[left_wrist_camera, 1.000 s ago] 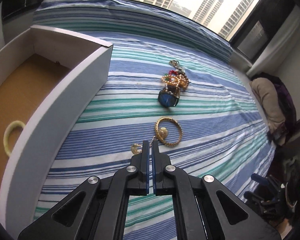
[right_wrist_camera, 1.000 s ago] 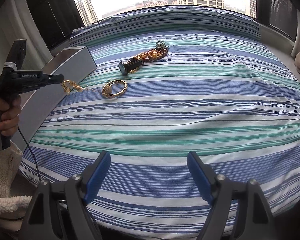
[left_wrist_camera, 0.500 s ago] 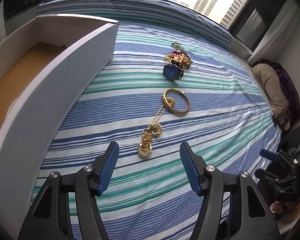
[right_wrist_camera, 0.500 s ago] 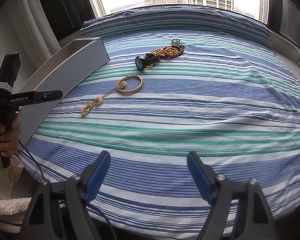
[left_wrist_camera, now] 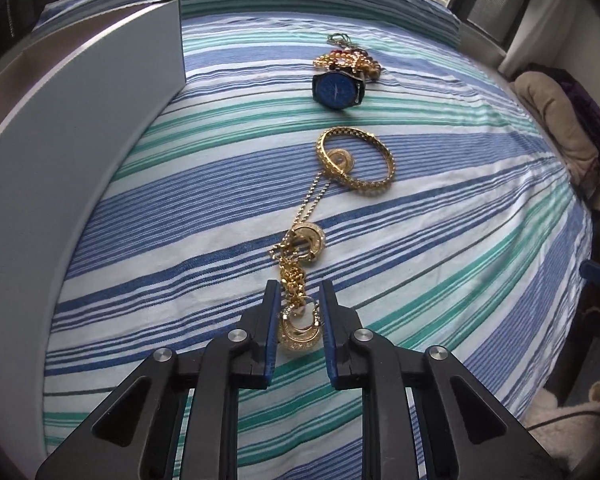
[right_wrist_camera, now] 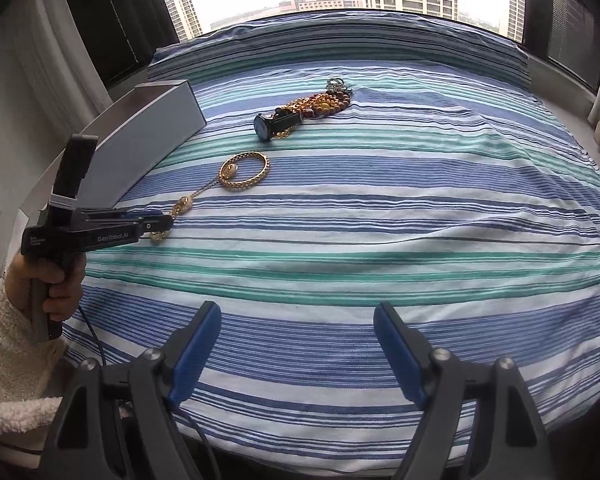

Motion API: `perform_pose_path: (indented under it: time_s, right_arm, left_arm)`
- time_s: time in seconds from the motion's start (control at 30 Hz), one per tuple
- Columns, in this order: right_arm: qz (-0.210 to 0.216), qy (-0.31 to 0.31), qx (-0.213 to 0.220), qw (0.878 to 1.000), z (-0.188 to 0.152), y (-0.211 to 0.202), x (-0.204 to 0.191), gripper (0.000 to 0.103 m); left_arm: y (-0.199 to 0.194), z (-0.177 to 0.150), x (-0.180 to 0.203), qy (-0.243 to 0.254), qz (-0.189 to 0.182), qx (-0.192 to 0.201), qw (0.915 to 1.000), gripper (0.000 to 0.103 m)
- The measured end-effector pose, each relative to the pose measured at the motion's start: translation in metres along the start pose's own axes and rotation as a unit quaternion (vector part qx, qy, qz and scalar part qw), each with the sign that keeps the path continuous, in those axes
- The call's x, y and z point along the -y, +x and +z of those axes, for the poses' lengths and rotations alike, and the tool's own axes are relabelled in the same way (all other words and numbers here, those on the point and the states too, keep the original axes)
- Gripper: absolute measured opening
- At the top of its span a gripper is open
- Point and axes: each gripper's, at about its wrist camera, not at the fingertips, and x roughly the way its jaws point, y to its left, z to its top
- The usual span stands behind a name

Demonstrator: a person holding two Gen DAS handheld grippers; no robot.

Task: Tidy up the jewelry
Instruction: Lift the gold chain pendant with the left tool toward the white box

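Note:
A gold chain necklace point(left_wrist_camera: 300, 276) lies stretched along the striped bed; it also shows in the right wrist view point(right_wrist_camera: 184, 205). Its gold pendant point(left_wrist_camera: 300, 330) sits between the fingers of my left gripper point(left_wrist_camera: 299, 292), whose jaws stand narrowly apart on either side of it, with small gaps showing. The chain's far end lies in a gold bangle point(left_wrist_camera: 358, 162). Beyond that are a blue-faced watch point(left_wrist_camera: 337, 87) and a beaded bracelet pile point(left_wrist_camera: 350, 60). My right gripper point(right_wrist_camera: 298, 312) is wide open and empty over the near bed edge.
A white open box point(left_wrist_camera: 72, 128) stands along the left side of the bed. The striped bedspread point(right_wrist_camera: 380, 216) stretches to the window. A beige pillow and dark clothes point(left_wrist_camera: 560, 120) lie off the bed's right side.
My left gripper opened, dropped low to the bed and moved forward over the necklace's pendant, then narrowed around it. The necklace now lies stretched out. The right gripper stayed open.

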Motion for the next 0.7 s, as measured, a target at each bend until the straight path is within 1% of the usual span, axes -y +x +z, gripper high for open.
perform_pose_path:
  time_s: [0.07,0.1,0.13,0.17,0.23,0.3,0.37,0.47,0.5,0.53,0.57,0.6,0.7]
  right_arm:
    - [0.002,0.004,-0.001,1.0,0.0,0.002,0.002,0.08]
    - [0.003,0.005,-0.001,1.0,0.0,0.002,0.002,0.08]
    - [0.004,0.003,0.0,1.0,0.001,0.001,0.001,0.08]
    - [0.004,0.001,0.0,1.0,0.001,0.001,0.0,0.08]
    - [0.003,0.0,0.0,1.0,0.001,0.001,0.0,0.08]
    - [0.004,0.001,-0.001,1.0,0.002,0.002,-0.001,0.08]
    - [0.004,0.0,-0.001,1.0,0.002,0.003,-0.002,0.08]
    - [0.005,-0.003,0.001,1.0,0.001,0.001,-0.005,0.08]
    - [0.005,-0.004,0.0,1.0,0.001,0.001,-0.005,0.08]
    - [0.005,-0.004,-0.001,1.0,0.001,0.002,-0.006,0.08]
    - [0.004,-0.005,-0.003,1.0,0.0,0.003,-0.007,0.08]
    - [0.004,-0.006,-0.004,1.0,0.0,0.003,-0.008,0.08]
    - [0.004,-0.008,-0.007,1.0,-0.002,0.003,-0.011,0.08]
  left_arm:
    - [-0.023,0.001,-0.002,-0.024,-0.028,0.022,0.9991,0.017]
    - [-0.036,0.001,-0.003,-0.033,-0.038,0.036,0.9981,0.011]
    - [-0.05,0.003,-0.004,-0.041,-0.05,0.049,0.9967,0.001]
    - [-0.062,0.005,-0.005,-0.049,-0.062,0.059,0.9951,0.0]
    - [-0.085,0.008,-0.006,-0.056,-0.071,0.082,0.9926,0.0]
    - [-0.103,0.01,-0.006,-0.057,-0.067,0.099,0.9912,0.0]
    - [-0.113,0.01,-0.009,-0.053,-0.062,0.105,0.9911,0.0]
    - [-0.108,0.004,-0.005,-0.02,-0.025,0.094,0.995,0.001]
    - [-0.101,0.001,-0.003,-0.012,-0.014,0.085,0.9962,0.013]
    - [-0.092,-0.003,-0.001,-0.005,-0.015,0.072,0.9973,0.023]
    - [-0.084,-0.006,0.002,0.003,-0.019,0.063,0.9978,0.045]
    - [-0.076,-0.008,0.004,0.013,-0.021,0.058,0.998,0.058]
    - [-0.047,-0.011,0.021,0.064,-0.012,0.036,0.9972,0.058]
